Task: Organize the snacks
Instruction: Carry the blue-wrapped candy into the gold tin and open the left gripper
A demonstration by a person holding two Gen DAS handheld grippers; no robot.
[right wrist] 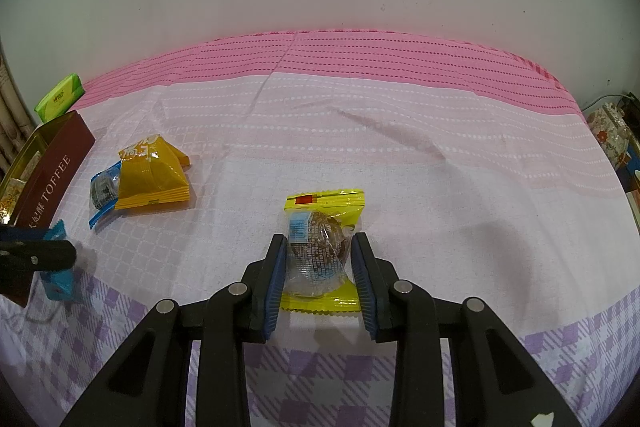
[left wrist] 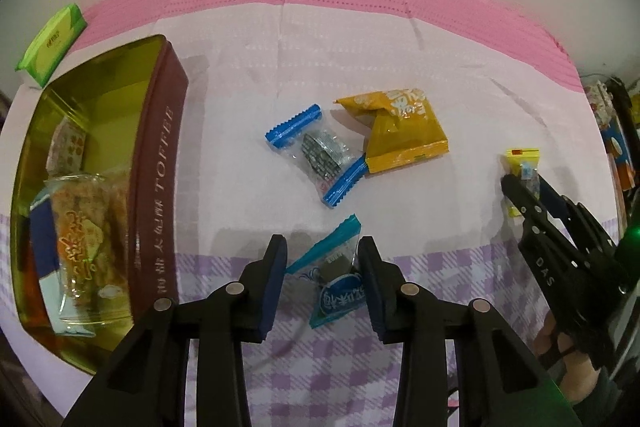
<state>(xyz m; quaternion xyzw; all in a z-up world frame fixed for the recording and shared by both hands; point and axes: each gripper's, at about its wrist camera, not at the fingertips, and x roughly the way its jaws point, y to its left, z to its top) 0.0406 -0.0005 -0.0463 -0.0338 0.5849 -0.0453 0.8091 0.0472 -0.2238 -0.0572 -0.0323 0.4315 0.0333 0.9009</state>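
Two sets of fingers are in my views, each with a snack between them. My left gripper has a teal-wrapped snack in its gap; the right finger touches the wrapper, the left one shows a sliver of cloth beside it, and the jaws are closing, so I read them as not yet clamped. My right gripper is clenched on a yellow-edged snack, both blue pads pressed against its clear bulging middle. Taking the toffee tin as my landmark: it sits open at the left of the table, with several wrapped snacks already lying inside. Just to the right of the tin's brown wall is the teal snack in my left fingers. Further right of the tin, near the middle of the cloth, lies a blue-edged clear snack, touching an orange packet on its far side. Well to the right of the tin is the yellow-edged snack with my right gripper. Behind the tin, at the pink strip's edge, lies a green tissue pack.
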